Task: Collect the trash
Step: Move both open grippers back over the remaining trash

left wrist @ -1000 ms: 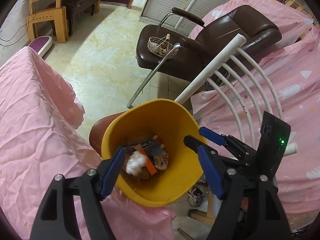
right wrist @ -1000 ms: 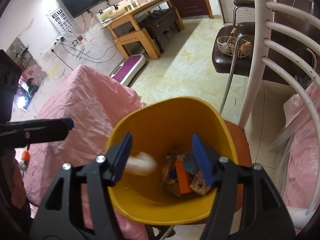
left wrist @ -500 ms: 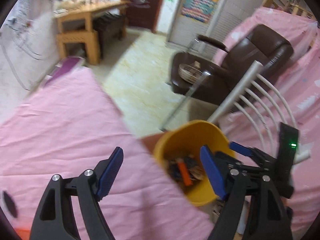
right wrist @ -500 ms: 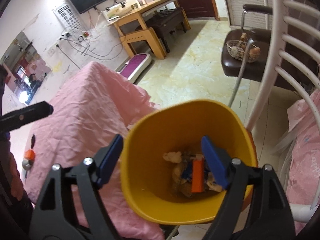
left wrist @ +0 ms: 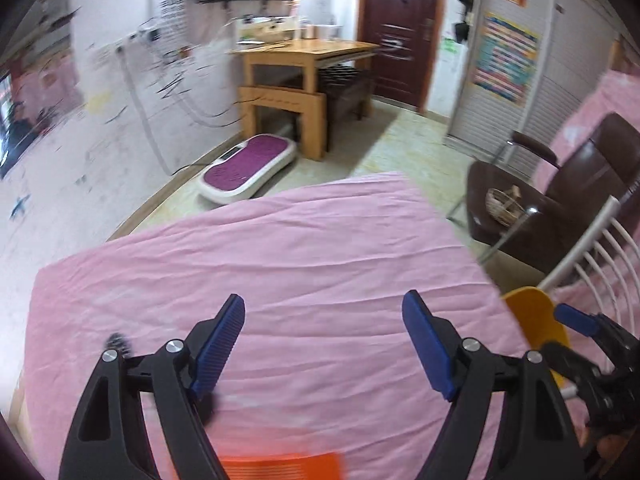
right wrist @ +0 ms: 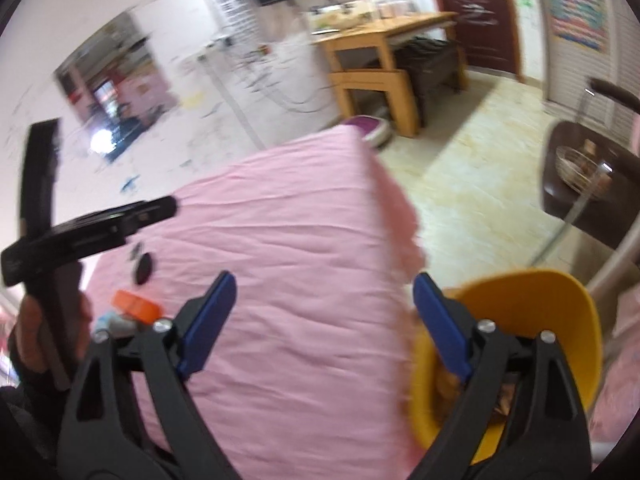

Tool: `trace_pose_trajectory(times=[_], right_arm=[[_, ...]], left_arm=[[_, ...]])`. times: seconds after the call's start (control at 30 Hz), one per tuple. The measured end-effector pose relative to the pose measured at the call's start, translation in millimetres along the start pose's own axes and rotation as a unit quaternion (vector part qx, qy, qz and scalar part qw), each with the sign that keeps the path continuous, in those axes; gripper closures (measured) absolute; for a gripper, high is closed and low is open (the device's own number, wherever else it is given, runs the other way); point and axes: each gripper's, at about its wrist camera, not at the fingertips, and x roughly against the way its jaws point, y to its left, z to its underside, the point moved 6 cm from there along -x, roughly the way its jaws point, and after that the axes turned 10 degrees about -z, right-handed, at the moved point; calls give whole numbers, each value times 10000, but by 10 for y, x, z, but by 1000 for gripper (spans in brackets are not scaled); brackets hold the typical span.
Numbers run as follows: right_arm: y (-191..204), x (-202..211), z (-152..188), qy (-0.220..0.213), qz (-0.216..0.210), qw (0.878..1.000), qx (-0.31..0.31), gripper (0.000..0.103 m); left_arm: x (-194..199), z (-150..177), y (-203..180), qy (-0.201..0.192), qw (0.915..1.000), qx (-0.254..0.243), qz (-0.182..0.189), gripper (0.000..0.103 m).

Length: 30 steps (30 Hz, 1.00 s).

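My left gripper hangs open over the pink-covered table, nothing between its blue pads. A blurred orange piece lies just under it at the near edge, and a small dark thing sits by its left finger. My right gripper is empty, its jaws opening, over the table's right edge. The yellow bin with trash in it stands behind its right finger. In the right wrist view an orange item and a dark oval lie on the cloth.
A hand holds the left gripper's body at the left. A wooden desk, a purple-topped platform, a brown armchair with a wire basket and a white slatted chair stand around the table.
Both grippers have swung left and up, away from the bin and over the pink table. A white wad fell from the right gripper into the bin, and its jaws spread wider.
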Motion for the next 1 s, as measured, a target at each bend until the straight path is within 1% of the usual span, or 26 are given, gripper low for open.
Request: trace_pose_trajectory(times=[0.07,0.17,0.3,0.4,0.47,0.53,0.57,0.6,0.67,0.7,0.8,0.9,1.0], right_arm=[[279,-138,-18,96,-160,9995,238,12],[623,-327,-18,262,-346,9978,504,12],[931,-544,14,493,-487,9949,728,11],[1131,-666,67,672,-596,9918,911,11],[1281,-714,126,753,-725,9882,1119,11],[1423,-761,191,841,-860,9838,1328,7],[1491,-788,232,888,-927,9812,1438,7],[1537,-809,257,937,-975,9791,1518,7],[1641,-867,336,1056,-1046,9739,1715,7],[1678,-892,369,1104,-1070,9720,1777,7],[1744,-973,422,1210,-1124,9683,1875,7],[1787,-1044,434,1301,-1207,9653,1918,7],[1819,-1109,458,1394,-1255,9617,1998,7]], left_arm=[[-27,17,261,31,9998,137,-154,26],[-45,65,544,35,9990,252,-378,26],[-92,125,844,111,9979,423,-484,26],[-140,185,990,185,9973,499,-505,25],[-178,221,1022,248,9969,541,-506,25],[-243,260,1032,421,9968,574,-372,25],[-279,288,1057,570,9963,618,-202,25],[-327,312,1085,813,9942,703,99,25],[-364,341,1140,1062,9890,902,505,25],[-373,343,1188,1118,9876,953,549,25],[-360,345,1268,1197,9867,975,515,25],[-378,373,1258,1320,9856,942,485,25],[-417,460,1189,1532,9841,799,409,25]])
